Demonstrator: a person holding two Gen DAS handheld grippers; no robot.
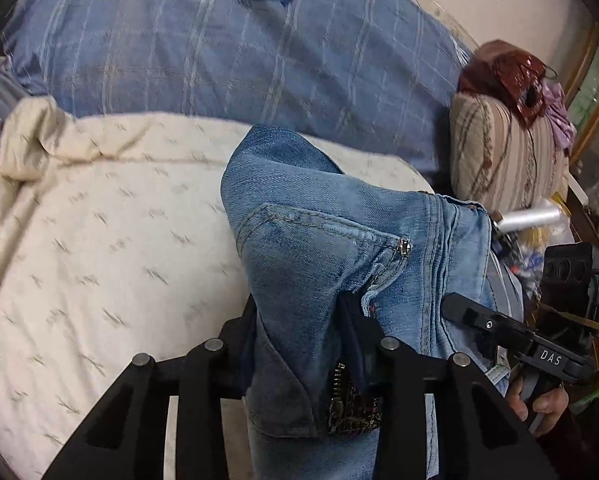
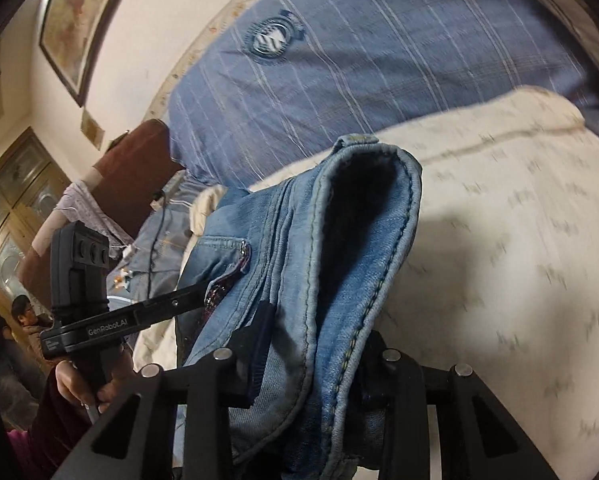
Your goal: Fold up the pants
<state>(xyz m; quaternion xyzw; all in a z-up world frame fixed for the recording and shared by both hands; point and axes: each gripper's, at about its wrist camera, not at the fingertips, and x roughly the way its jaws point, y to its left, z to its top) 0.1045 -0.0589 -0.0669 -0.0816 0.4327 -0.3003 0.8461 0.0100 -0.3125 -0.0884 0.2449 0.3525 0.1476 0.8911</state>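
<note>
Light blue jeans (image 1: 319,240) hang lifted over a cream quilt (image 1: 99,240), a back pocket facing the left wrist camera. My left gripper (image 1: 299,308) is shut on a bunched fold of the denim near the zipper. My right gripper (image 1: 471,316) holds the same jeans at their right side, with a hand (image 1: 539,400) on its handle. In the right wrist view, the right gripper (image 2: 319,328) is shut on the thick stitched waistband of the jeans (image 2: 363,264). The left gripper (image 2: 191,294) reaches into the denim from the left, gripped by a hand (image 2: 71,380).
A blue plaid blanket (image 1: 219,60) with a round emblem lies behind the quilt (image 2: 519,240). A striped cushion (image 1: 499,152) and a dark red bag (image 1: 515,76) sit at the right. A framed picture (image 2: 79,20), cabinet doors (image 2: 19,200) and a person (image 2: 23,312) are in the background.
</note>
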